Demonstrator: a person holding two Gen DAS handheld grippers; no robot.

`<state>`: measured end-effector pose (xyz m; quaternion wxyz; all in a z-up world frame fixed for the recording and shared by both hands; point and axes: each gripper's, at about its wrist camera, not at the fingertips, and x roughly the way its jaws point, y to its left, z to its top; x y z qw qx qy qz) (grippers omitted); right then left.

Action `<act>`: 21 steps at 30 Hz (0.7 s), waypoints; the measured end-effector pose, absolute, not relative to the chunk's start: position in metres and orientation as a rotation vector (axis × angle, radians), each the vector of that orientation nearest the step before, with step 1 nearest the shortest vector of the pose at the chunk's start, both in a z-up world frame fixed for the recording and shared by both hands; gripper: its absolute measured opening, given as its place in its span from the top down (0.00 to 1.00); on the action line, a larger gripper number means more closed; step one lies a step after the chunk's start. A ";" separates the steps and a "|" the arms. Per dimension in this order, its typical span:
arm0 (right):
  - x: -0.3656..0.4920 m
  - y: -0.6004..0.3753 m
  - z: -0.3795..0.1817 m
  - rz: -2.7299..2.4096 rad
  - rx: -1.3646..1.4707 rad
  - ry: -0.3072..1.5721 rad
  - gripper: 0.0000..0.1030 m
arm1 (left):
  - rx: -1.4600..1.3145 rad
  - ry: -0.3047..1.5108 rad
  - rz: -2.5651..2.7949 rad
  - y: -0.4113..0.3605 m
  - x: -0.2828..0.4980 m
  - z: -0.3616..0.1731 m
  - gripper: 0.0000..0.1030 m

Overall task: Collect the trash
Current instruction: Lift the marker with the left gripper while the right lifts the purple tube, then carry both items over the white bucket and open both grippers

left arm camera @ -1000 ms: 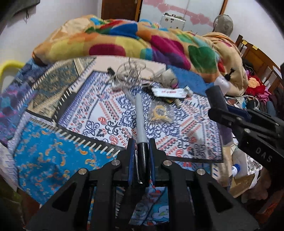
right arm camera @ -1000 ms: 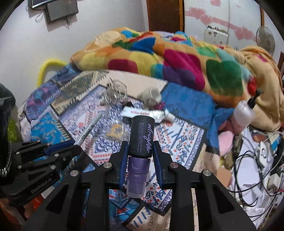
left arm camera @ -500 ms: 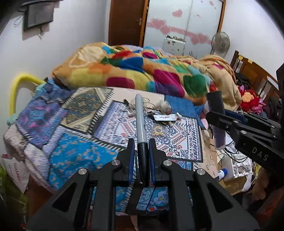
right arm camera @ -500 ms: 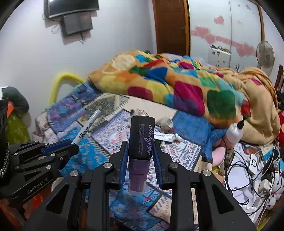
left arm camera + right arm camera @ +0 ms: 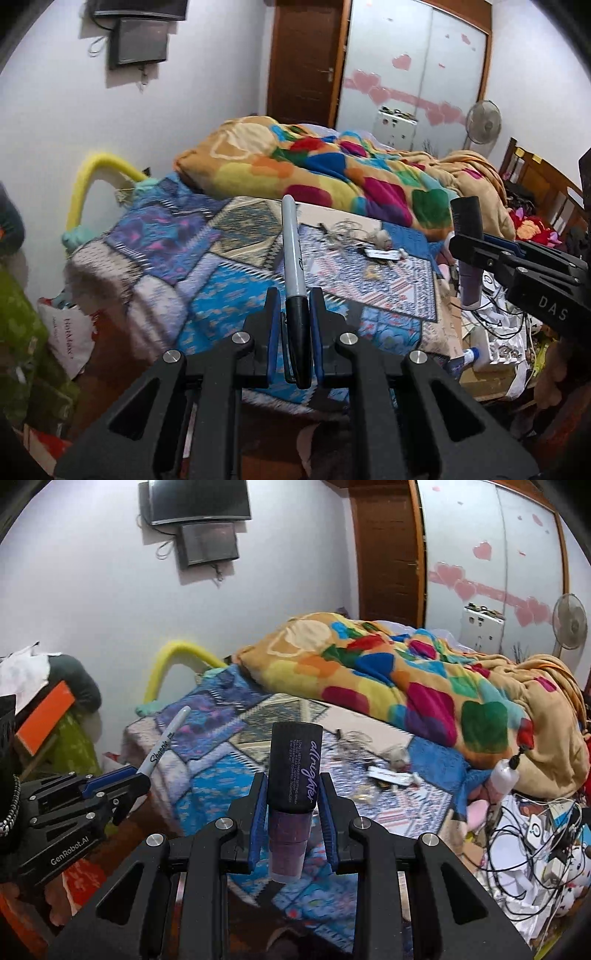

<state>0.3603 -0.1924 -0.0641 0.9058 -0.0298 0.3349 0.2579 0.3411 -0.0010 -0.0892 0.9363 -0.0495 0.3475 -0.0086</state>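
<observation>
The left gripper (image 5: 295,325) is closed on a Sharpie marker (image 5: 293,258), jaws clamped at its black cap end. The right gripper (image 5: 293,812) is closed on a setting-spray bottle (image 5: 293,775), held upright where cap meets body. Both are rigid, light and smooth, so slipping is possible. Remaining litter (image 5: 380,253), possibly wrappers, is left on the bed (image 5: 229,291).

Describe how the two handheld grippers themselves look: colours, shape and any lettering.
Both are matte black plastic frames with triangular cut-outs and round silver bolt heads. The left gripper and right gripper each have two flat fingers lined with blue pads. White lettering marks the sides: "GenRobot.AI" on the left one, "DAS" on the right. No cables or sleeves show.
</observation>
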 end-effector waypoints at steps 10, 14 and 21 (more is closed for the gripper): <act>0.325 -0.124 -0.066 0.658 -0.101 0.698 0.76 | -0.136 0.715 0.101 0.072 0.278 -0.096 0.86; 0.316 -0.095 -0.073 0.717 -0.114 0.726 0.76 | -0.171 0.737 0.149 0.102 0.258 -0.107 0.86; 0.303 -0.039 -0.103 0.818 -0.161 0.804 0.76 | -0.223 0.791 0.232 0.148 0.230 -0.140 0.86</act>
